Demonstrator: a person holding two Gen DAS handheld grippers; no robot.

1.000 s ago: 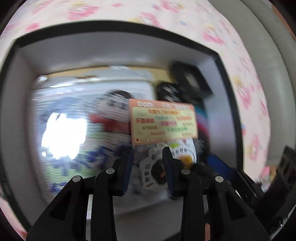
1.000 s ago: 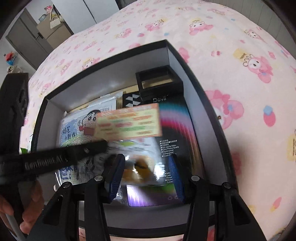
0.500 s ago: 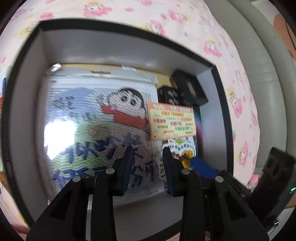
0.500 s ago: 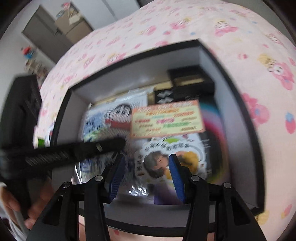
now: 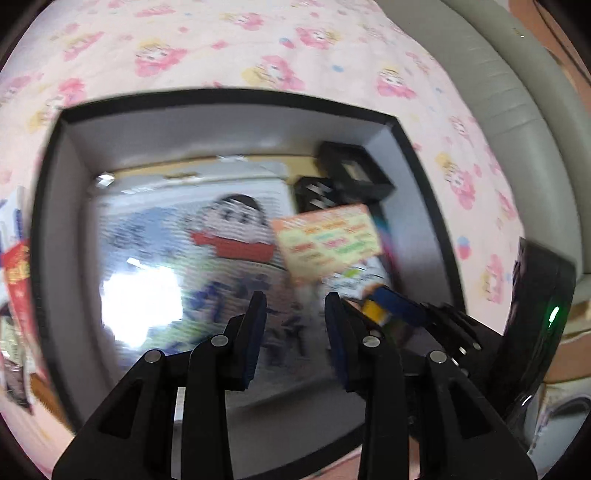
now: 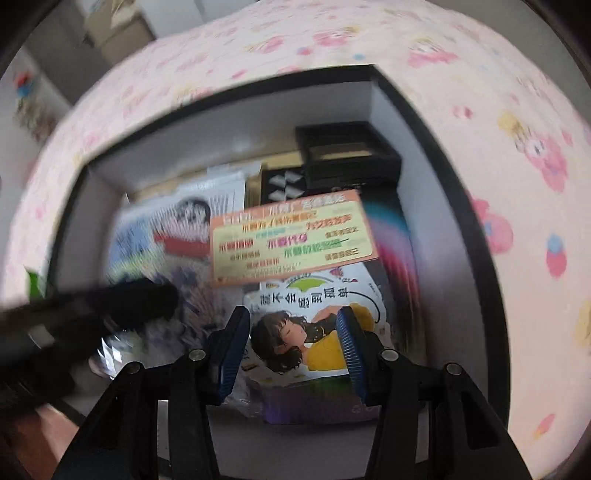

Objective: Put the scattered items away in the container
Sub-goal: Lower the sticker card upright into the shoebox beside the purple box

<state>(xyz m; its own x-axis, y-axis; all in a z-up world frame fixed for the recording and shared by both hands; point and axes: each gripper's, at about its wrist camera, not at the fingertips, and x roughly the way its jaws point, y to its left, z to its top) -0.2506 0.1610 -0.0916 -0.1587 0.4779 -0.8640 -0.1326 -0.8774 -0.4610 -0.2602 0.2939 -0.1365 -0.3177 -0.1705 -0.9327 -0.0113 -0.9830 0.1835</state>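
A black box with grey inner walls [image 5: 229,129] [image 6: 236,122] lies on a pink cartoon-print sheet. Inside lie a shiny cartoon-boy packet [image 5: 207,258] [image 6: 162,236], an orange and yellow card [image 5: 328,240] [image 6: 291,236], a girl-print packet [image 6: 317,325], a rainbow-black packet [image 6: 391,243] and a small black frame box [image 5: 354,173] [image 6: 347,155]. My left gripper [image 5: 295,325] is open and empty above the cartoon packet. My right gripper [image 6: 291,347] is open and empty above the girl-print packet; it shows at the right of the left wrist view [image 5: 406,306].
A red packet [image 5: 18,280] lies outside the box at the left edge. The left gripper's blurred black body [image 6: 92,314] crosses the right wrist view at the left. A grey padded edge [image 5: 517,110] borders the sheet. Cardboard boxes [image 6: 118,33] stand far off.
Both grippers have drawn back and up from the box, so more of the box and sheet shows. The card and packets stay lying in the box. Both grippers stay open.
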